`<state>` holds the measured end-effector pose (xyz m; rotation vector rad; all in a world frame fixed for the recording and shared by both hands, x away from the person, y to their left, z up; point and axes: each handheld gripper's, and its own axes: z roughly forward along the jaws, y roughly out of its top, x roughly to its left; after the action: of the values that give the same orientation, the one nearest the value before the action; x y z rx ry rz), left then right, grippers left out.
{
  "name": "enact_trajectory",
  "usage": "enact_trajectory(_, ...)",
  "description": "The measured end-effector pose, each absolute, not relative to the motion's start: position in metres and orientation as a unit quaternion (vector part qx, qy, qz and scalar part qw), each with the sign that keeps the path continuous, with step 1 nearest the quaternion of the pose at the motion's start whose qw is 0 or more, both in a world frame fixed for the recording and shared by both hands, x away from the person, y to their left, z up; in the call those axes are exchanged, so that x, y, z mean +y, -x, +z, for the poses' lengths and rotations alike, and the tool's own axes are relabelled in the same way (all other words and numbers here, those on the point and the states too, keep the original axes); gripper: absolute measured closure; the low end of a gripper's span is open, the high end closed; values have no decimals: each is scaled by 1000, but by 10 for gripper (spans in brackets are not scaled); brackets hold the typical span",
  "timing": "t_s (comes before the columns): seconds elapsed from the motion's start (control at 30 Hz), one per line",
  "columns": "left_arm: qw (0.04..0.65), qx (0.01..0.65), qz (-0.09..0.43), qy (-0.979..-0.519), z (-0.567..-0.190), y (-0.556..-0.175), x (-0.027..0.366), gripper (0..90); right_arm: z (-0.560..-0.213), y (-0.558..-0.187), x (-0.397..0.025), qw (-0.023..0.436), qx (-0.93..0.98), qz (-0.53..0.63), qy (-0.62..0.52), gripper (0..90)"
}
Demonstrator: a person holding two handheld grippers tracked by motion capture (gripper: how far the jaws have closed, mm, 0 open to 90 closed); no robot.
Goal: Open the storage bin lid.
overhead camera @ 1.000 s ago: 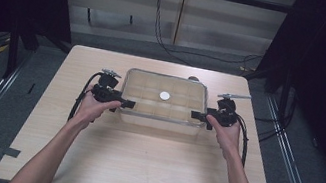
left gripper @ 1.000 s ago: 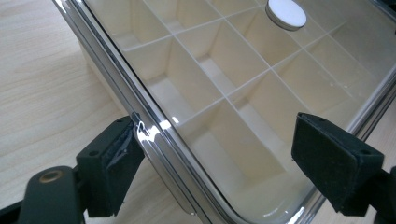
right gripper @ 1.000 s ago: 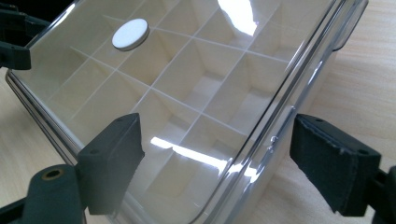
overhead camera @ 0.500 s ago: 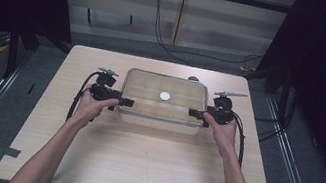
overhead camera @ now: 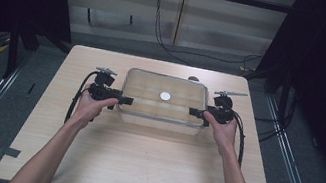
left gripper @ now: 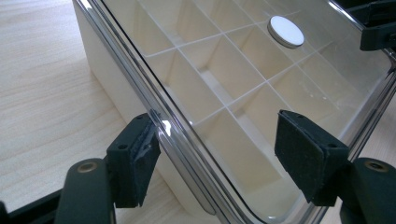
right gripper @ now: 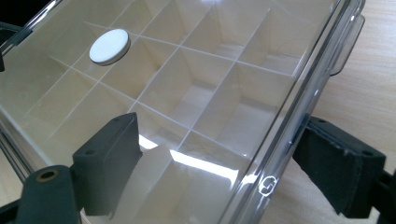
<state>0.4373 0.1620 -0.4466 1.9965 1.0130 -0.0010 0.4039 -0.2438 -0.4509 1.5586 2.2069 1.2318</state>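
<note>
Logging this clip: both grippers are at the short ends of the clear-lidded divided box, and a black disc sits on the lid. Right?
Not quite: the disc on the clear lid is white, not black, as the high view shows. The left gripper and right gripper are indeed at the short ends of the divided box.

No words, numbers or brand names can be read. One sign: a small round embossed emblem (right gripper: 267, 185), a circle enclosing a curled mark, on the rim of the clear plastic lid (right gripper: 280, 116), between the jaws of the right gripper (right gripper: 229, 163), nearer its right-hand pad.
</note>
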Motion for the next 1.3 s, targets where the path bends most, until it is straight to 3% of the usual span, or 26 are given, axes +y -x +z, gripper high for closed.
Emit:
enact_trajectory(0.5, 433, 400, 11, -808, -445, -431, 158, 265, -440, -402, -241, 89, 747, 390, -531, 162)
enact_trajectory(0.6, 434, 399, 17, -807, -444, -430, 158, 300, -438, -400, -243, 92, 742, 399, -531, 178)
enact_trajectory(0.7, 433, 394, 20, -811, -442, -430, 161, 355, -436, -399, -246, 96, 733, 415, -530, 256)
enact_trajectory(0.93, 447, 392, 30, -803, -441, -429, 163, 403, -436, -395, -251, 99, 715, 457, -520, 300)
enact_trajectory(1.1, 455, 383, 33, -803, -436, -427, 164, 450, -437, -392, -257, 102, 707, 471, -517, 443)
enact_trajectory(1.3, 464, 381, 25, -799, -436, -424, 162, 468, -433, -388, -261, 107, 699, 483, -516, 544)
